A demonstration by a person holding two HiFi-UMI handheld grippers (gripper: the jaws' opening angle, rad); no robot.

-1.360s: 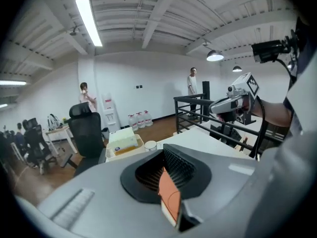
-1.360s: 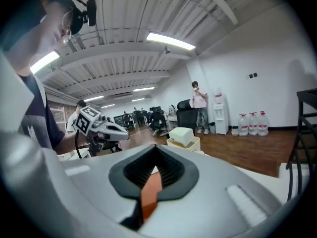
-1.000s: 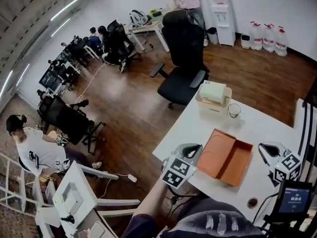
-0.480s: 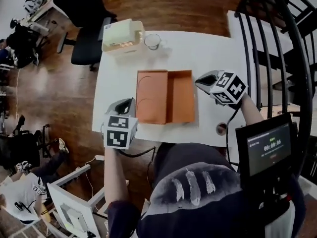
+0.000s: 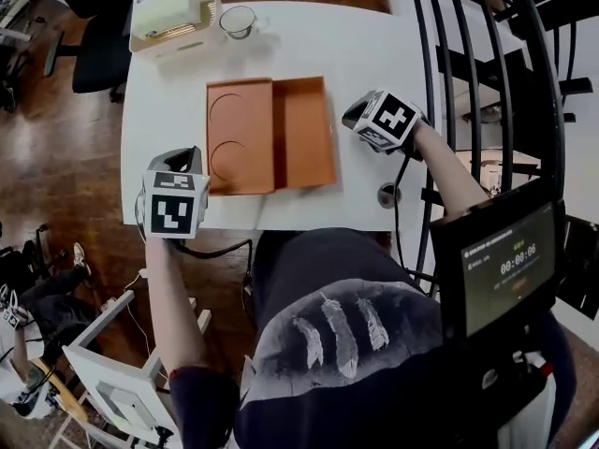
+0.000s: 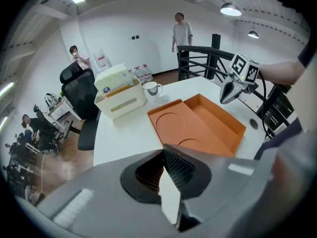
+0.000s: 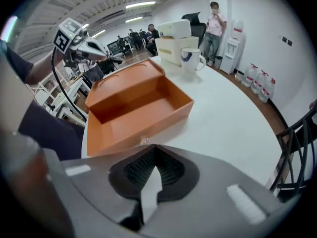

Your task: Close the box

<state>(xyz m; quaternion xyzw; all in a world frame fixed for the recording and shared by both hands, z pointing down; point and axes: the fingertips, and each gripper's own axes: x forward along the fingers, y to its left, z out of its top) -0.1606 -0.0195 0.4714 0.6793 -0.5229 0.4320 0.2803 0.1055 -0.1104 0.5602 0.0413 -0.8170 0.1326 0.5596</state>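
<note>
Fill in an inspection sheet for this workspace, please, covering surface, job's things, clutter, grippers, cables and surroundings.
Surface: white table, with a round grommet near its front edge.
Job's things: orange box open and empty, its lid lying flat to the left.
Clutter: tissue holder and mug at the far edge.
Grippers: left gripper by the lid's near corner, right gripper beside the box's right wall; both shut, empty.
Cables: black cable from the left gripper; second cable from the right.
Surroundings: railing right, office chair left, people beyond.
</note>
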